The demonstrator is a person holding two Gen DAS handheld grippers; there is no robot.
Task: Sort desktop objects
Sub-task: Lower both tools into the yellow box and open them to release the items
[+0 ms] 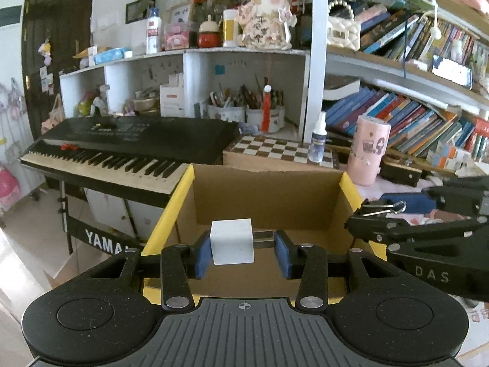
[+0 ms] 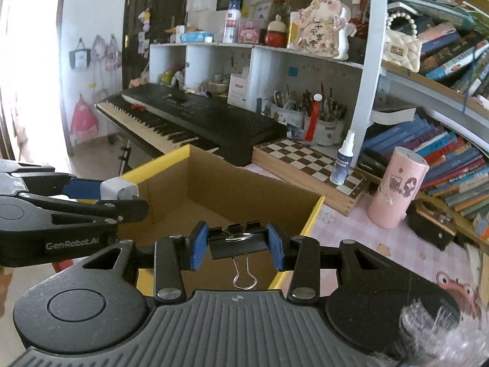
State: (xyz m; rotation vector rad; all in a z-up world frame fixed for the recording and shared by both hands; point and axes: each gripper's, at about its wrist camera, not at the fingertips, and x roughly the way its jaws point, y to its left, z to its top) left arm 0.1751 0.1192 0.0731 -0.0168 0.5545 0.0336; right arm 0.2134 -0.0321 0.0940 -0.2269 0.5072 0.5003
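White eraser [image 1: 233,241] rests against one pad of my spread left gripper [image 1: 243,252] above the cardboard box [image 1: 269,195]; my right gripper [image 2: 234,246] pinches the binder clip [image 2: 237,241] over it. Dropping-in step; next, release the clip

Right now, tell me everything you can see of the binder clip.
The binder clip is black, seemingly metal, with two silver wire handles. The right gripper holds its body by the ends between its blue pads, which meet both ends. One handle lies folded over the top; the other hangs straight down. It hovers above the open cardboard box near the yellow-edged rim, touching nothing but the pads. In the left wrist view it appears side-on, handles visible.
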